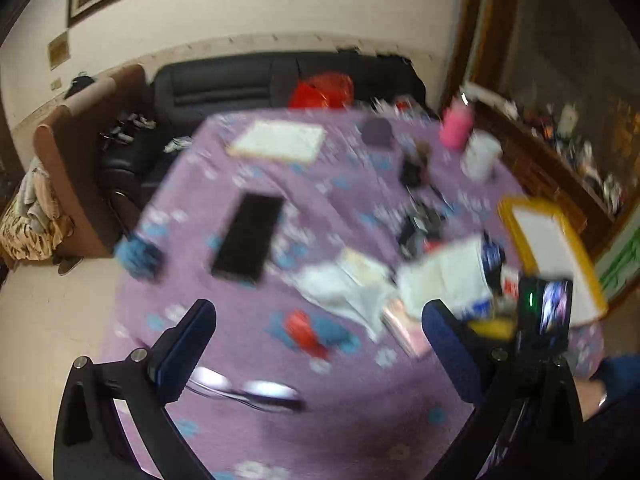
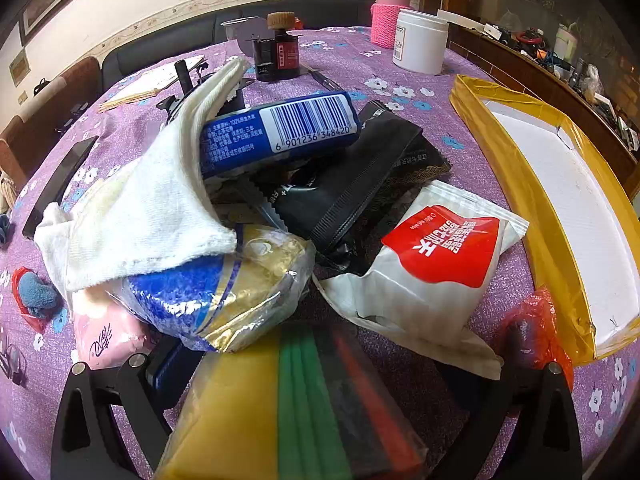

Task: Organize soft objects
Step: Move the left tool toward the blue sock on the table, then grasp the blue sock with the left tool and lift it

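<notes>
A heap of soft things lies on the purple flowered tablecloth (image 2: pixel 400 76): a white towel (image 2: pixel 160 204), a blue tissue pack (image 2: pixel 280 132), a black pouch (image 2: pixel 352 184), a white and red packet (image 2: pixel 436 264), a blue and gold bag (image 2: pixel 224 300) and a pink tissue pack (image 2: pixel 108 336). A clear bag of coloured cloths (image 2: pixel 296 408) lies between my right gripper's wide-apart fingers (image 2: pixel 160 372); whether they grip it is unclear. My left gripper (image 1: pixel 320 344) is open and empty above the table, its view blurred; the heap (image 1: pixel 440 276) shows to its right.
A yellow-rimmed white tray (image 2: pixel 532 184) stands at the right. A white jar (image 2: pixel 420 40), a pink bottle (image 2: pixel 390 20), an ink bottle (image 2: pixel 280 52) stand behind the heap. A black phone (image 1: pixel 248 236), glasses (image 1: pixel 248 392) and a small blue and red toy (image 1: pixel 308 332) lie on the left.
</notes>
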The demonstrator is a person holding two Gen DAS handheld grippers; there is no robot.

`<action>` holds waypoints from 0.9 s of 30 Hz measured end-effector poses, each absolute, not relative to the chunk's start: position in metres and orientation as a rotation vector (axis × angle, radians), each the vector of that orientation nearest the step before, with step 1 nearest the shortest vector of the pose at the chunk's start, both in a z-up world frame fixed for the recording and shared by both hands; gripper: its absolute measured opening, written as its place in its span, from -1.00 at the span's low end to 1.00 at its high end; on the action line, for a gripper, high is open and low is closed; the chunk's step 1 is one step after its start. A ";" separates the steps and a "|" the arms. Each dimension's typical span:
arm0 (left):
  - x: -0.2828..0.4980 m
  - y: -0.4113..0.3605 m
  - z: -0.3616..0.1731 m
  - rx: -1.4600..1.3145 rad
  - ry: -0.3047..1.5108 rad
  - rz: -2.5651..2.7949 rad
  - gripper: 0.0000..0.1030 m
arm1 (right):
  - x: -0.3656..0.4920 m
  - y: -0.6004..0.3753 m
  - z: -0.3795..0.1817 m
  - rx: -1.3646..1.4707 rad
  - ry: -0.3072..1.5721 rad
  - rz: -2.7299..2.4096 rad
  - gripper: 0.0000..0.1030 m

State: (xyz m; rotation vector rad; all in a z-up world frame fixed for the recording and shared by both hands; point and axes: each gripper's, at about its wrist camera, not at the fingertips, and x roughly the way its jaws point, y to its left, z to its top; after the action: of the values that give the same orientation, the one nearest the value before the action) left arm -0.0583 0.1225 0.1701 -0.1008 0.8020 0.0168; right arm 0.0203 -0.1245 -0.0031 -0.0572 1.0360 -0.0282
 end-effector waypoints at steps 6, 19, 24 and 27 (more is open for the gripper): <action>-0.042 0.236 0.171 -0.222 0.856 0.208 1.00 | 0.019 -0.125 -0.004 -0.058 1.033 -0.026 0.99; 0.045 0.352 0.086 -0.405 1.021 0.306 1.00 | 0.010 -0.141 0.022 -0.112 1.099 0.305 0.95; 0.075 0.349 0.053 -0.362 1.101 0.294 0.62 | 0.006 -0.138 0.046 -0.216 1.084 0.345 0.95; 0.084 0.348 0.036 -0.370 1.162 0.301 -0.11 | -0.012 -0.145 0.064 -0.197 1.029 0.385 0.95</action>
State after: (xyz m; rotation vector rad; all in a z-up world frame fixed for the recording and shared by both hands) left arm 0.0836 0.3483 0.0358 -0.3698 1.1623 0.3007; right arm -0.0119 -0.1450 0.0644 -0.1971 1.0286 0.3851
